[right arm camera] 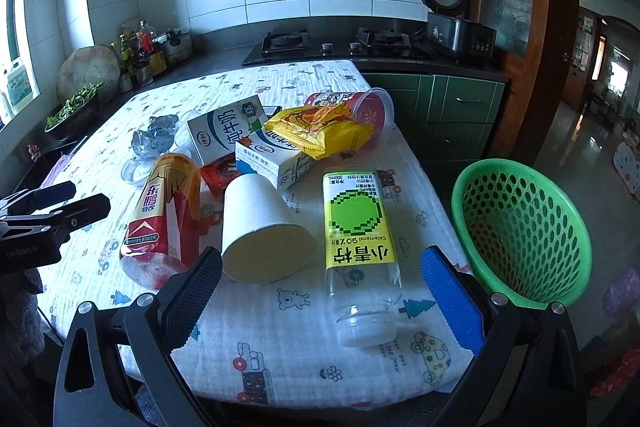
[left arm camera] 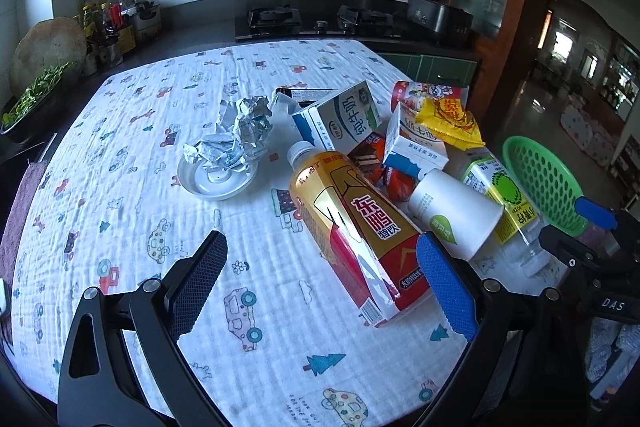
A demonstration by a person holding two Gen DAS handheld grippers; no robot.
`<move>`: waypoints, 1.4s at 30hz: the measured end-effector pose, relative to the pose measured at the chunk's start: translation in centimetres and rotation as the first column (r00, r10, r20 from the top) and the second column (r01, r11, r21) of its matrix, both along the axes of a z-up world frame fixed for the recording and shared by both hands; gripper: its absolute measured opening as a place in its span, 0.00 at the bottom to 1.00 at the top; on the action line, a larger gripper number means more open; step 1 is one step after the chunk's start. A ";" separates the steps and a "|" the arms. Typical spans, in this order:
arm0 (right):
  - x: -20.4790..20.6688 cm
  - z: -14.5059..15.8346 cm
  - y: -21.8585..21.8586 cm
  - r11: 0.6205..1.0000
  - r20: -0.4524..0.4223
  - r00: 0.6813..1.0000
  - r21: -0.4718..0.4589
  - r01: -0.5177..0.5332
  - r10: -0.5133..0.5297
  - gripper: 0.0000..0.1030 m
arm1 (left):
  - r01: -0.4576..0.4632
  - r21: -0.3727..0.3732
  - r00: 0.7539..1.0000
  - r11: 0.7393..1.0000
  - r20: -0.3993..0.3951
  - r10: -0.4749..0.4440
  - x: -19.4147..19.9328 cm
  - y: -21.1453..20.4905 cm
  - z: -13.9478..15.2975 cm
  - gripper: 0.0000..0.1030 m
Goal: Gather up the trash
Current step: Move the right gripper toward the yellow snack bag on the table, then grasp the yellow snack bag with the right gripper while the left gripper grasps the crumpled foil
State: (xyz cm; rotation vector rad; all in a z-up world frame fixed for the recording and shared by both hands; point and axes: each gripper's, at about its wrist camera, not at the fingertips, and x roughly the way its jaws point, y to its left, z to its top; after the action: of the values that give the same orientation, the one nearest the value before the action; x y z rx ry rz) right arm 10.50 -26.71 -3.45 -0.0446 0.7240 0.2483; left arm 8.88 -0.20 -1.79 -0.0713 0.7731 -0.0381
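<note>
On my table (right arm camera: 280, 347), under a white quilted cloth printed with cars and trees, the trash lies in one heap toward the right side. The red-and-gold drink bottle (left arm camera: 352, 227) lies on its side, long axis running diagonally, white cap pointing away from my left gripper (left arm camera: 324, 291) and its base nearest me. The clear bottle with the yellow-green label (right arm camera: 358, 227) also lies flat, long axis nearly straight toward my right gripper (right arm camera: 320, 303), white cap end closest to me. Between the two bottles a white paper cup (right arm camera: 260, 227) lies tipped over, its open mouth facing my right camera; nothing shows inside it. Behind it, two blue-and-white milk cartons (right arm camera: 228, 133) lie flat, boxy cardboard, the nearer one partly under a yellow crinkled snack packet (right arm camera: 320, 131). A red clear-plastic cup (right arm camera: 368, 111) lies on its side at the back, mouth pointing right. A small red-brown wrapper (right arm camera: 218, 173) sits wedged among the cartons. To the left, a shallow round white dish (left arm camera: 216, 179) carries crumpled silver foil (left arm camera: 244, 131) across its rim. The green perforated plastic basket (right arm camera: 524, 231) stands at the table's right edge, round and open-topped, and I see no trash in it. Both my grippers hover with jaws spread wide, black pad and blue pad well apart, holding nothing.
</note>
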 end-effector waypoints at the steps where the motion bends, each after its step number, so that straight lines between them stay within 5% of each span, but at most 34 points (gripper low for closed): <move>1: 0.2 0.0 -0.1 1.000 -0.002 1.000 -0.003 -0.003 0.003 0.94 | 0.000 0.000 1.000 1.000 -0.002 0.000 0.1 0.0 0.0 0.92; 18: 7.1 0.1 -2.0 0.996 -0.090 0.992 0.033 -0.087 0.090 0.93 | 0.003 -0.051 0.996 0.999 -0.092 -0.008 4.0 -0.5 -0.6 0.92; 24: 11.2 0.5 -1.7 0.980 -0.164 0.976 0.161 -0.114 0.140 0.93 | -0.003 -0.058 0.994 0.998 -0.108 -0.003 4.7 -0.7 -1.2 0.92; 33: 17.2 -1.3 -1.9 0.904 -0.346 0.928 0.427 0.025 0.138 0.85 | 0.011 -0.065 0.994 0.998 -0.107 -0.018 5.0 -0.3 -1.4 0.92; 42: 20.7 -3.8 -2.6 0.805 -0.466 0.874 0.566 0.177 0.136 0.79 | -0.048 -0.058 0.997 0.997 -0.064 0.045 5.1 4.0 -0.4 0.92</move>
State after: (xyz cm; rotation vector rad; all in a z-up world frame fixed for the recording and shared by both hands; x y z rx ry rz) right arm 31.23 -29.30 -7.22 0.6585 1.1243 0.4690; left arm 13.97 3.76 -2.16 -0.1477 0.8326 -0.0147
